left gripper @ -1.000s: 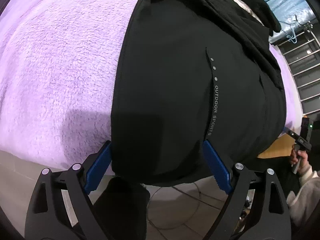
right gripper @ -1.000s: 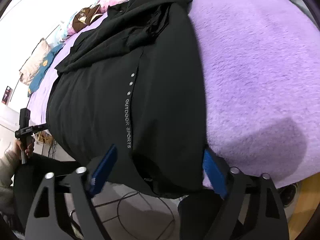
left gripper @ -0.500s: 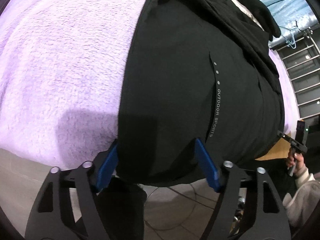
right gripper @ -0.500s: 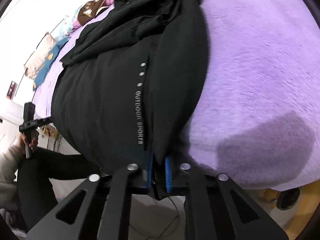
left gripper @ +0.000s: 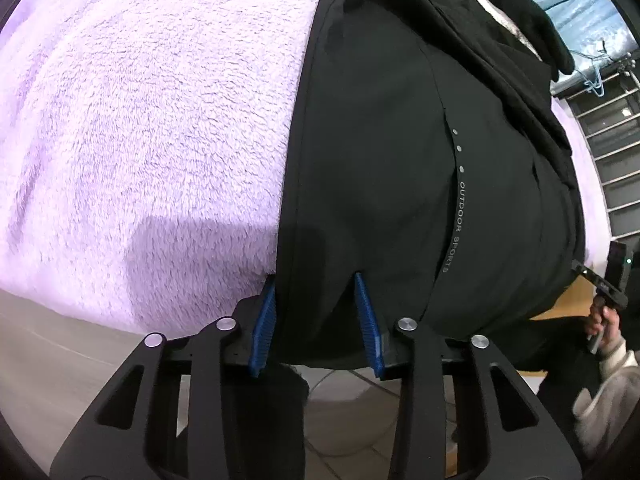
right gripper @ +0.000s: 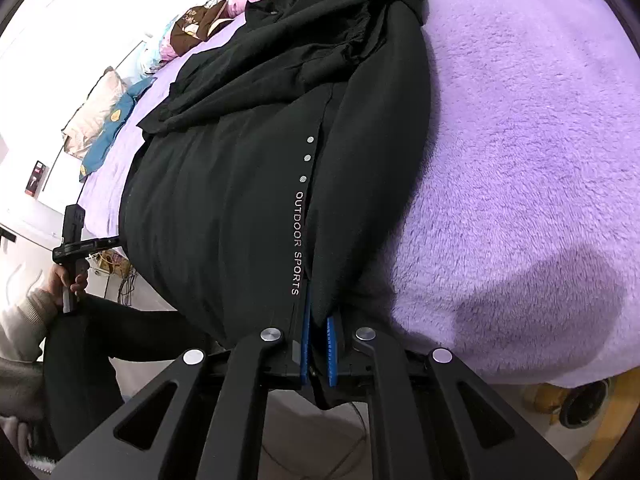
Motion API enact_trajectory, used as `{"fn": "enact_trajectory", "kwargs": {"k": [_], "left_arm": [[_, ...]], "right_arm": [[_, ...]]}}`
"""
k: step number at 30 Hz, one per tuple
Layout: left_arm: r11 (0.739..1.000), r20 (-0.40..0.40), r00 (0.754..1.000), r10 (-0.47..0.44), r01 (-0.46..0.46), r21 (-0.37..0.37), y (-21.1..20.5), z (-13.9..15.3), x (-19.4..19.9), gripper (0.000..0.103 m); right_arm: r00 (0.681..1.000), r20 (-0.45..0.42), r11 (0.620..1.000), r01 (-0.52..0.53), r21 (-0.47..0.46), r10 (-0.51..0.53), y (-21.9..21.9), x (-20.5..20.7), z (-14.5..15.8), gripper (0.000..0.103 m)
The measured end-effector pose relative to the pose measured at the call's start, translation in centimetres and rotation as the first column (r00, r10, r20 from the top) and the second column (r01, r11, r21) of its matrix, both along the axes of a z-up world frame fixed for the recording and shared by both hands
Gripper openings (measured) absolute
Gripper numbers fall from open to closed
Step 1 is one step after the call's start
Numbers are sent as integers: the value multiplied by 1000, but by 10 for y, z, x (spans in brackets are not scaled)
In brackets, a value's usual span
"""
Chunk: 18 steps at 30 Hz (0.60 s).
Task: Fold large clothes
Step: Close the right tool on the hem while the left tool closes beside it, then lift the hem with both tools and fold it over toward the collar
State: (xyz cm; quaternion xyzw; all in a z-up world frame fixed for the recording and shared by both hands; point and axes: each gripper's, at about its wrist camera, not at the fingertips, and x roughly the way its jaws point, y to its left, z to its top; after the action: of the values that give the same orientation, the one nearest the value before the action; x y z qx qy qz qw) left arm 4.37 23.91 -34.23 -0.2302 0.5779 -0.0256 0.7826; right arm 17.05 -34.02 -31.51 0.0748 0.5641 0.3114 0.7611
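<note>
A large black jacket [left gripper: 380, 152] with "OUTDOOR SPORTS" lettering lies on a fluffy purple blanket [left gripper: 140, 120], its hem at the bed's near edge. My left gripper [left gripper: 316, 312] straddles the jacket's left hem corner, its blue pads partly closed with a gap still between them. In the right wrist view the jacket [right gripper: 240, 184] fills the middle and my right gripper [right gripper: 318, 344] is shut on the hem at the jacket's right edge, beside the purple blanket [right gripper: 520, 160].
Pillows and other clothes [right gripper: 120, 112] lie at the bed's far end. The person's other hand shows at each view's edge, [left gripper: 604, 316] in the left wrist view. Tiled floor [left gripper: 340, 420] lies below the bed edge; a metal rack [left gripper: 612, 128] stands far right.
My right gripper closed on the jacket hem and has lifted the edge slightly. My left gripper's pads have narrowed around the hem's left corner.
</note>
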Motion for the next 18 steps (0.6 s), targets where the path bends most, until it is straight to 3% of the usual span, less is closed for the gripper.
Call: {"fn": "enact_trajectory", "kwargs": {"k": [10, 13, 18], "left_arm": [[1000, -13, 1000, 22, -22, -4, 4, 6, 0, 5], [1000, -17, 1000, 20, -21, -7, 2, 10, 0, 3], [997, 7, 1000, 7, -6, -78, -1, 25, 0, 1]], "right_arm": [[1000, 12, 1000, -1, 19, 1, -2, -2, 4, 6], [1000, 19, 999, -4, 37, 3, -2, -3, 8, 6], [999, 42, 996, -6, 86, 2, -3, -5, 25, 5]]}}
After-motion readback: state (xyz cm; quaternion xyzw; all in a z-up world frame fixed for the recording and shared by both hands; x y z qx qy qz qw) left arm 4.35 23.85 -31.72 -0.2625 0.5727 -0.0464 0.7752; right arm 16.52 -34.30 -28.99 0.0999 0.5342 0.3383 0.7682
